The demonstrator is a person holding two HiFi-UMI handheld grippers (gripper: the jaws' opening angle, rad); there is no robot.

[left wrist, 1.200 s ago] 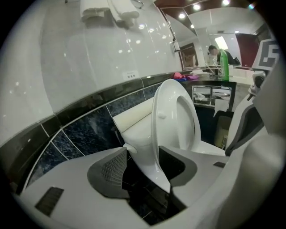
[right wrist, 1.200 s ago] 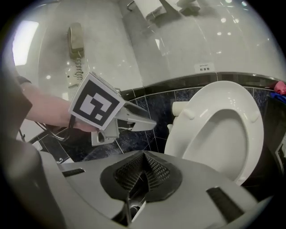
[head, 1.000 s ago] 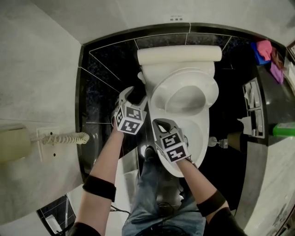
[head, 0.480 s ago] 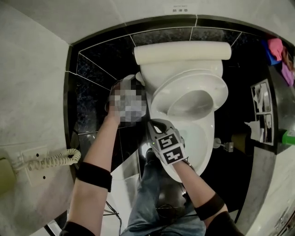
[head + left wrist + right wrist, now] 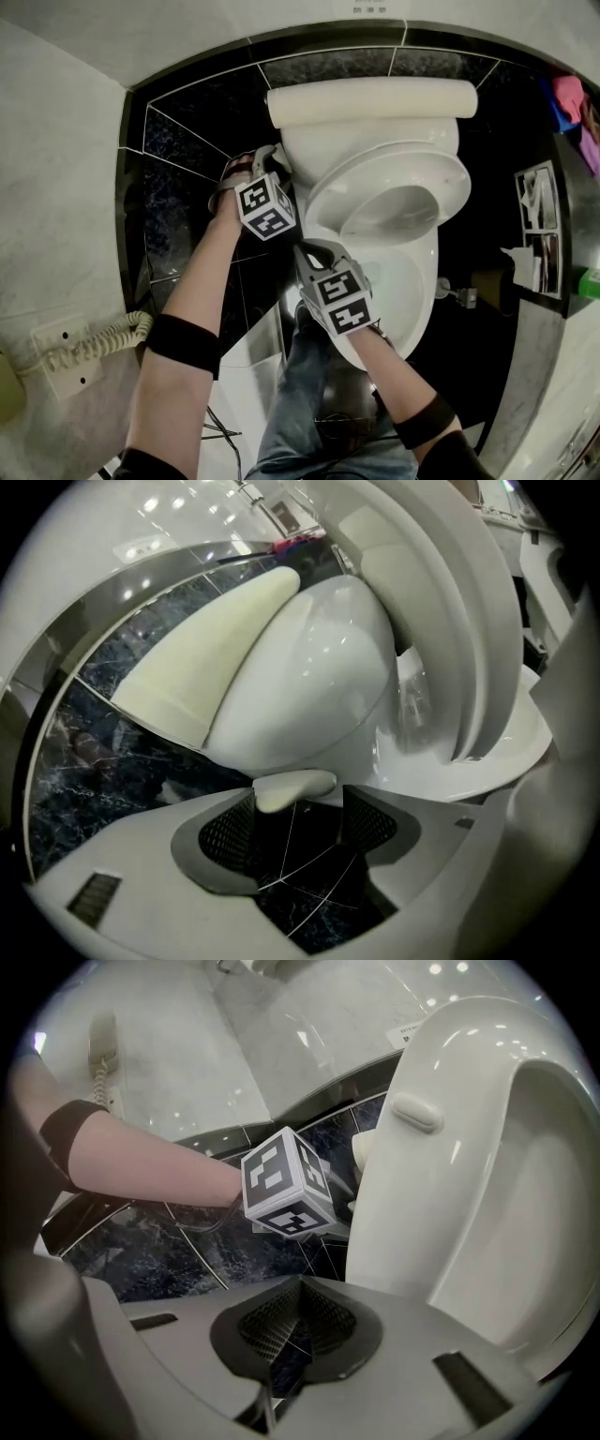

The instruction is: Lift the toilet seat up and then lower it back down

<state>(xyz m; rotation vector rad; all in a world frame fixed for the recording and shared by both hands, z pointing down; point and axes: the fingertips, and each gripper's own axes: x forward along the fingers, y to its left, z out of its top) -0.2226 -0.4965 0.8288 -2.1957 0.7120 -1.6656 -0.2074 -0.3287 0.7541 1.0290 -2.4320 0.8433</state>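
left arm: stretched forward, left gripper (image 5: 269, 161) angled down beside tank (image 5: 375, 98)
left jaws: just been opening, now wide; cream lever (image 5: 293, 789) at tips, unpressed
right gripper (image 5: 317, 251): pads together, empty, at bowl (image 5: 412, 281) left rim
toilet seat (image 5: 450, 187): raised, tilted up

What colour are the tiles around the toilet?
Black tiles with thin white veins, clearest in the left gripper view.

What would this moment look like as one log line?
seat raised | left hand-held gripper jaws just opening, lever between tips, not gripped | right hand-held gripper shut, empty
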